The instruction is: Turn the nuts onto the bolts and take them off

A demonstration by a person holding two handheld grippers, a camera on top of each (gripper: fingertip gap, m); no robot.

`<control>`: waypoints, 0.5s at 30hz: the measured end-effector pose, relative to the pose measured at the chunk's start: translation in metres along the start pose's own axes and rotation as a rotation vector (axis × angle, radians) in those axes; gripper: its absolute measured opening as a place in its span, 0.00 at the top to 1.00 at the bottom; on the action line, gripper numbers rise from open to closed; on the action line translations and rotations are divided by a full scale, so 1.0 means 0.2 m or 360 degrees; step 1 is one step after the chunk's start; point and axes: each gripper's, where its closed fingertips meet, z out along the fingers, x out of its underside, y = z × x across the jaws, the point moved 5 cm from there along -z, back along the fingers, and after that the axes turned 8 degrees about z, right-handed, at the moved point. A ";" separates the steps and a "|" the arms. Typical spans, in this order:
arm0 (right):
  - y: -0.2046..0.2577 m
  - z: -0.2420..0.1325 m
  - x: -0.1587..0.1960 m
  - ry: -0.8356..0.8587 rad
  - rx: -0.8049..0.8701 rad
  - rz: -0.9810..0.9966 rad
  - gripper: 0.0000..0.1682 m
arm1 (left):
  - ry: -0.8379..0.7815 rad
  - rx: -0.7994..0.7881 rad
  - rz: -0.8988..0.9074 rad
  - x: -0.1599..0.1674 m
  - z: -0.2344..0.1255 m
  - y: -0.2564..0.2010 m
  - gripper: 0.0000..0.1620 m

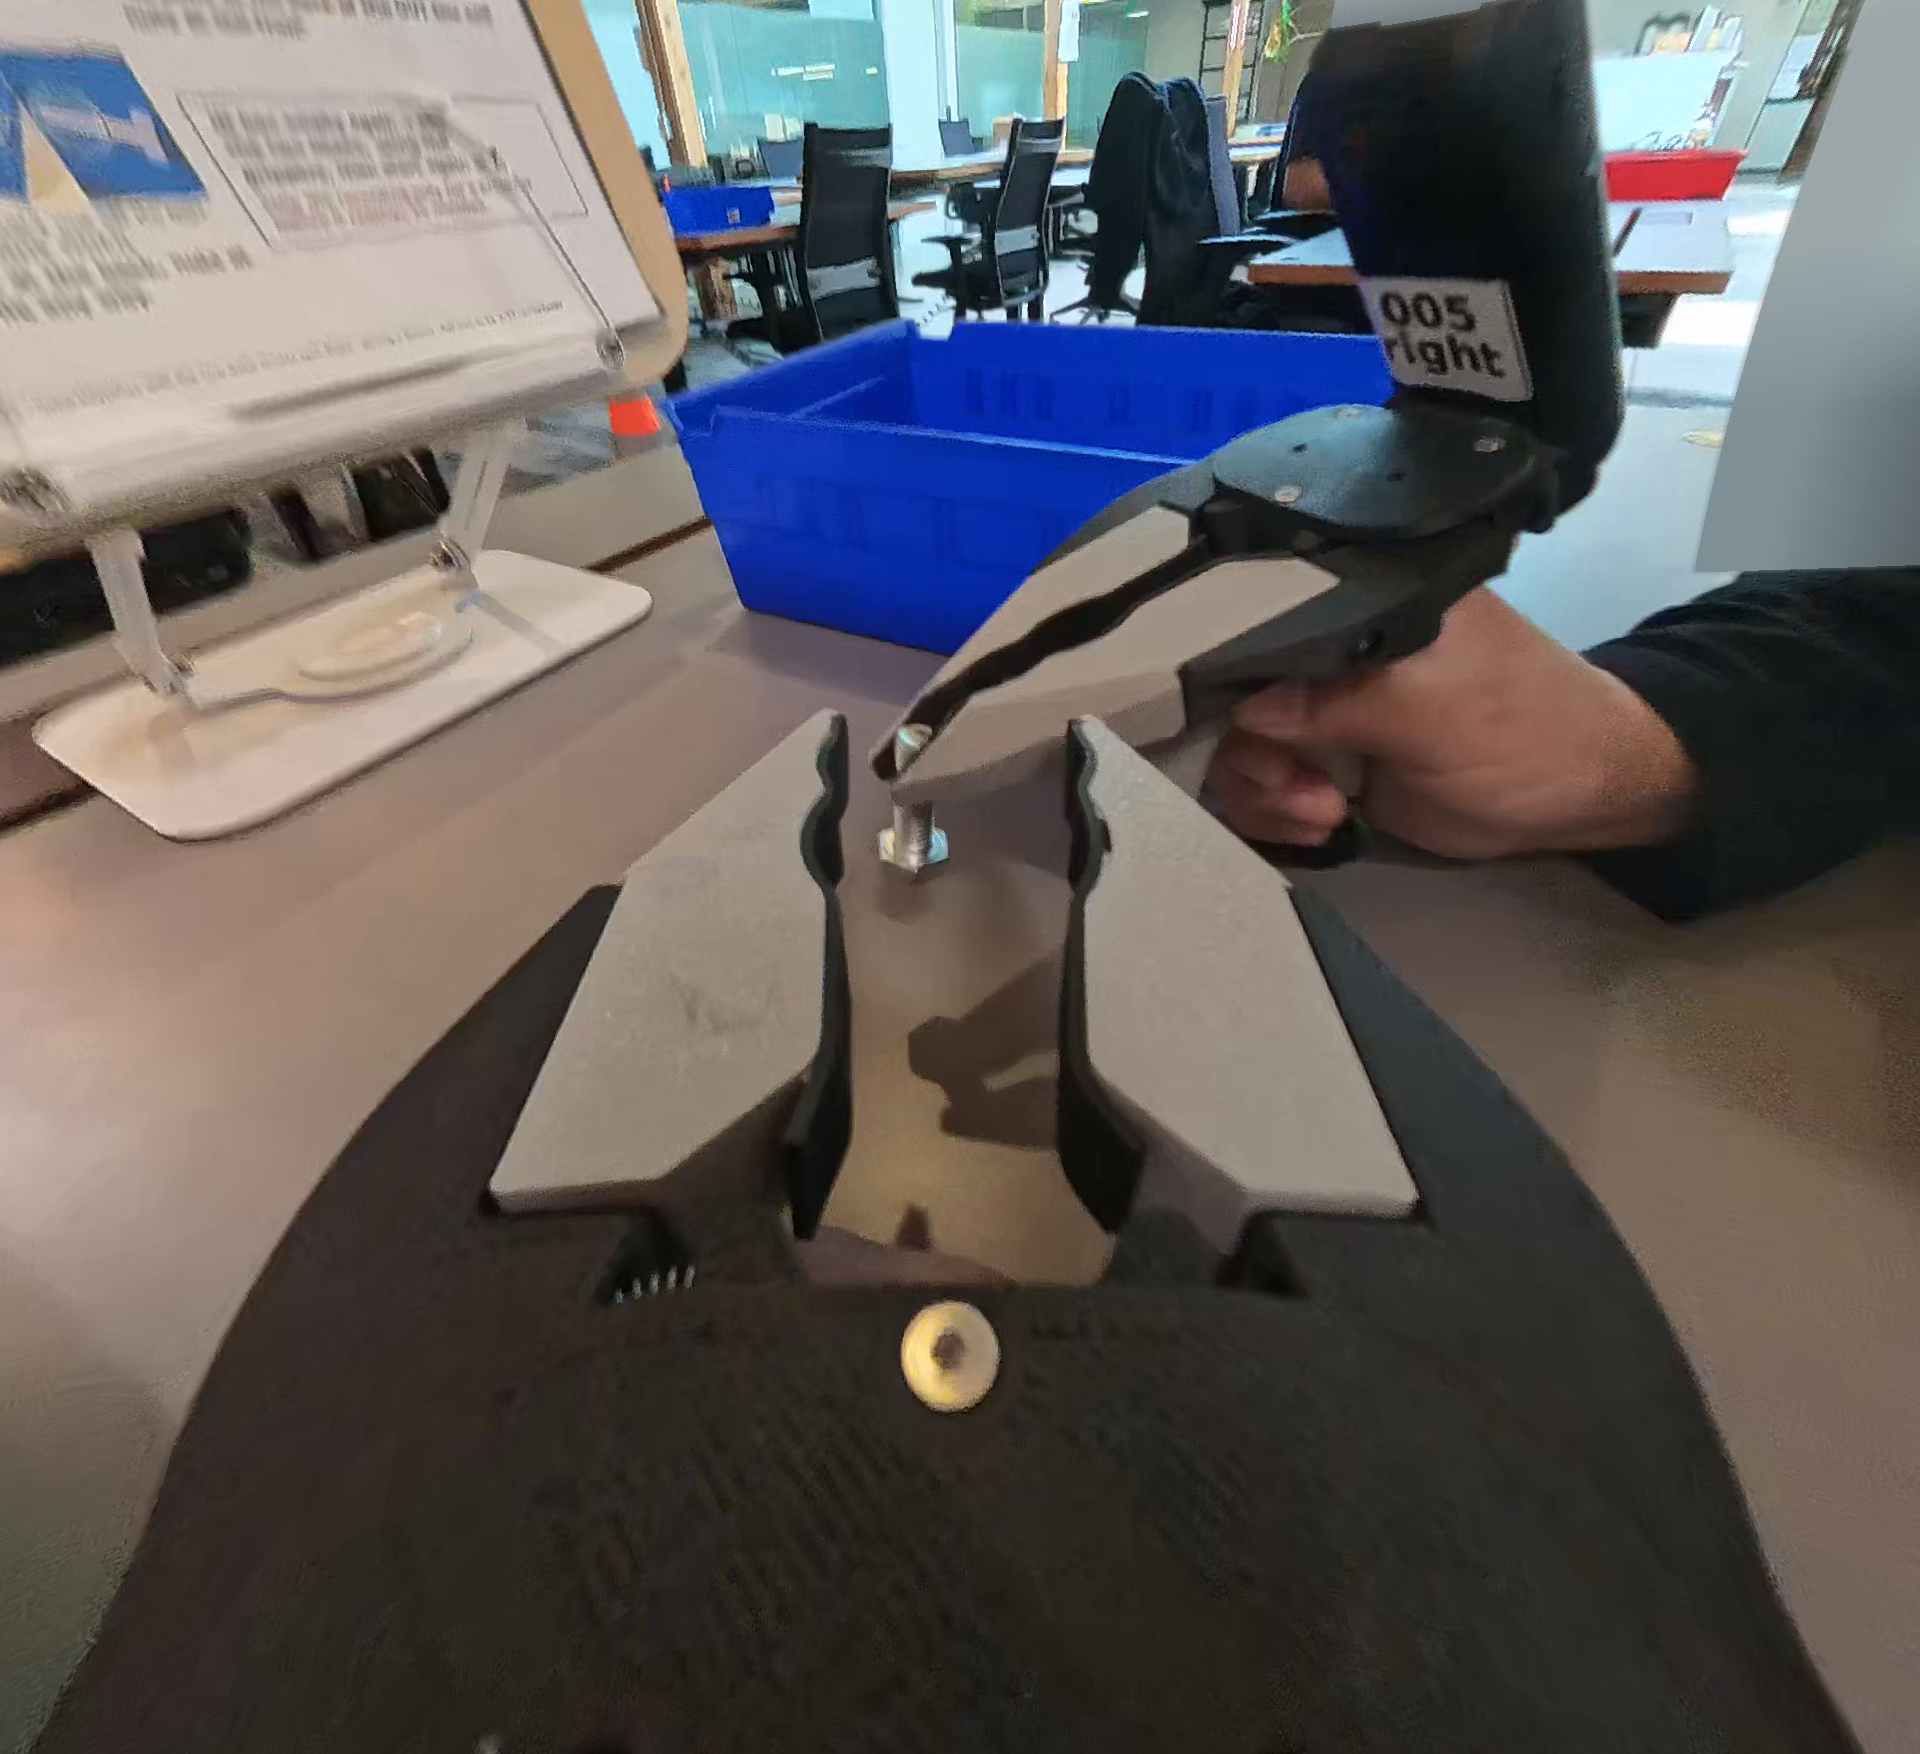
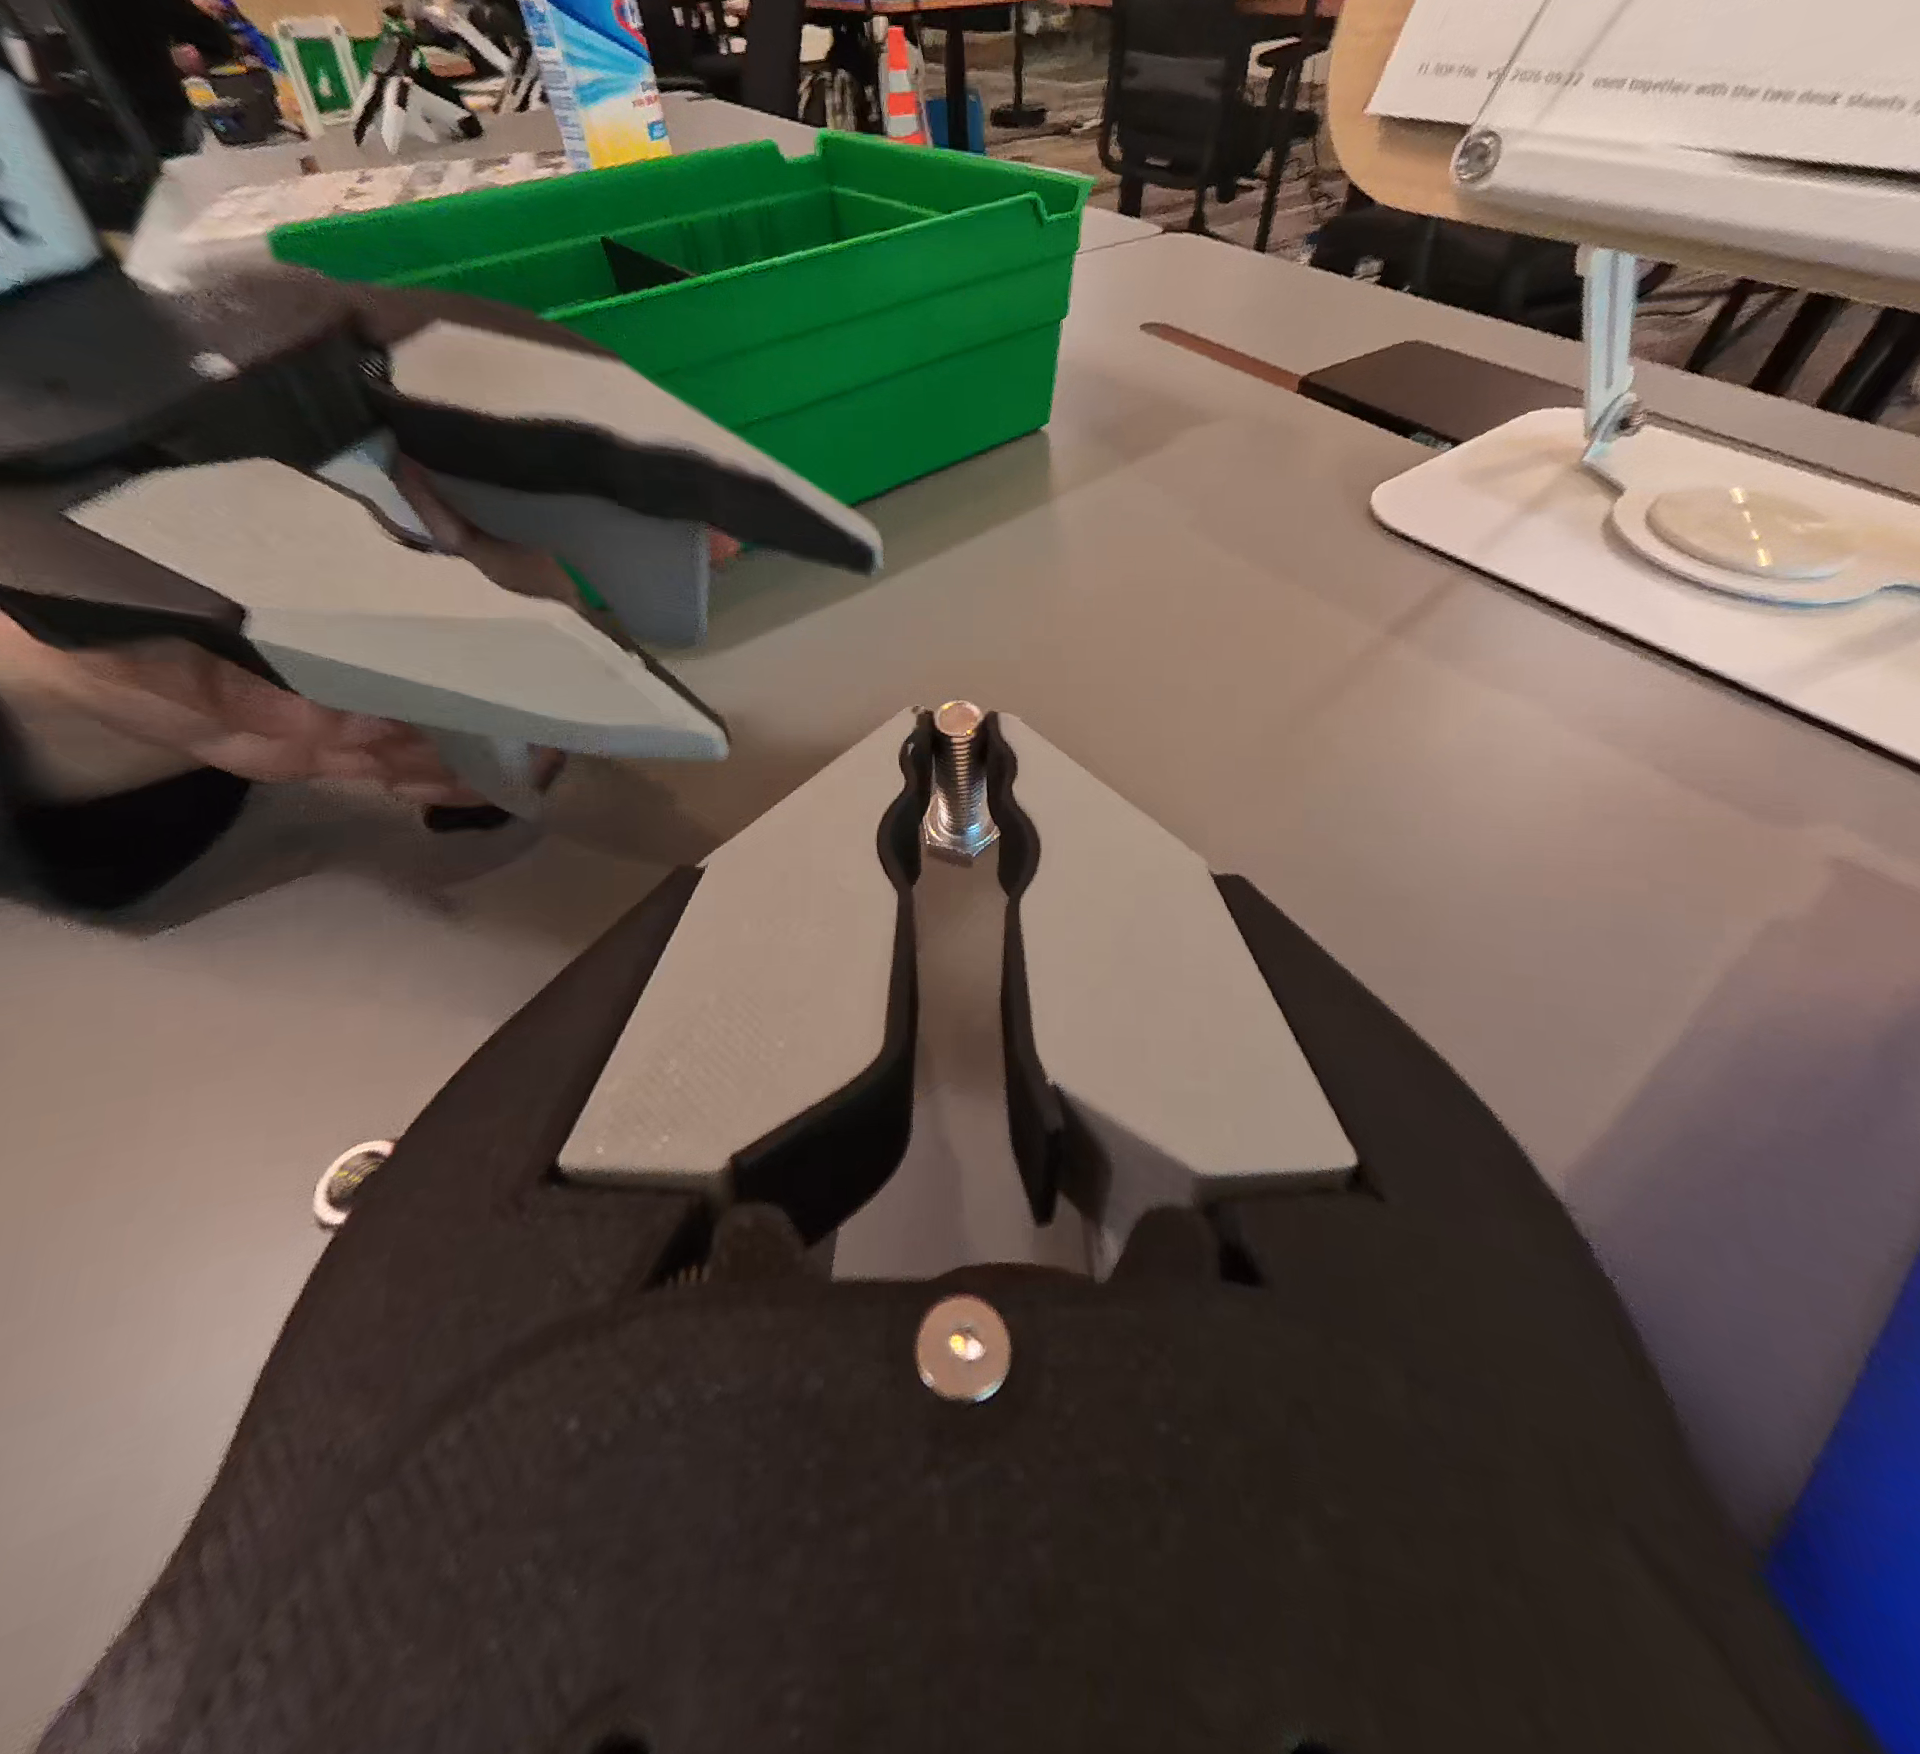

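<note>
A silver bolt (image 2: pixel 958 790) stands upright on the grey table (image 2: pixel 1299 717), hex head down and threaded end up. My right gripper (image 2: pixel 956 725) is shut on the bolt's threaded shaft. In the left wrist view the bolt (image 1: pixel 912 821) stands just beyond my fingertips, with the right gripper (image 1: pixel 902 757) clamped on its upper part from the right. My left gripper (image 1: pixel 956 736) is open and empty, its fingers either side of the bolt and short of it. It shows at the left of the right wrist view (image 2: pixel 795 650), jaws apart. I see no nut.
A blue bin (image 1: pixel 935 478) stands behind the bolt in the left wrist view. A green divided bin (image 2: pixel 790 302) stands at the back left in the right wrist view. A white stand holding an instruction sheet (image 1: pixel 343 665) (image 2: pixel 1662 509) is on the table. A hand (image 1: pixel 1455 738) holds the right gripper. Less than 4 cm separates the two grippers' tips.
</note>
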 end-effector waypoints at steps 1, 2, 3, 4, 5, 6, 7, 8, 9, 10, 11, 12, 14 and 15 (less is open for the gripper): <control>0.01 0.01 0.00 0.0011 -0.0046 0.0015 0.96 | 0.0022 0.0065 -0.0065 0.02 0.00 -0.02 0.76; 0.02 0.01 0.00 0.0003 -0.0110 0.0023 0.96 | 0.0003 0.0161 -0.0110 0.03 -0.01 -0.04 0.77; 0.04 0.01 -0.01 -0.0007 -0.0188 0.0031 0.96 | -0.0038 0.0188 -0.0141 0.02 -0.03 -0.04 0.78; 0.06 0.00 -0.01 -0.0010 -0.0265 0.0051 0.96 | -0.0096 0.0161 -0.0187 0.01 -0.04 -0.01 0.79; 0.06 0.00 -0.01 -0.0004 -0.0295 0.0075 0.96 | -0.0159 0.0115 -0.0251 0.00 -0.06 0.03 0.80; 0.06 0.00 -0.01 -0.0005 -0.0297 0.0088 0.96 | -0.0196 0.0086 -0.0331 0.00 -0.07 0.06 0.80; 0.06 0.00 -0.01 -0.0005 -0.0314 0.0092 0.96 | -0.0201 0.0125 -0.0412 0.01 -0.07 0.08 0.80; 0.06 0.00 -0.01 0.0004 -0.0316 0.0096 0.96 | -0.0199 0.0199 -0.0482 0.02 -0.06 0.08 0.80; 0.05 0.00 0.00 0.0008 -0.0302 0.0099 0.96 | -0.0201 0.0255 -0.0543 0.02 -0.06 0.09 0.80; 0.05 0.00 0.00 0.0007 -0.0295 0.0100 0.96 | -0.0211 0.0291 -0.0604 0.03 -0.06 0.10 0.80; 0.05 0.00 0.00 0.0003 -0.0299 0.0104 0.96 | -0.0246 0.0336 -0.0658 0.02 -0.06 0.10 0.81; 0.06 0.00 -0.01 -0.0004 -0.0304 0.0119 0.96 | -0.0294 0.0369 -0.0687 0.02 -0.07 0.11 0.86; 0.06 -0.01 0.00 -0.0008 -0.0304 0.0142 0.96 | -0.0350 0.0437 -0.0699 0.00 -0.08 0.10 0.87; 0.07 -0.02 0.00 -0.0012 -0.0293 0.0134 0.96 | -0.0354 0.0445 -0.0696 0.00 -0.08 0.10 0.85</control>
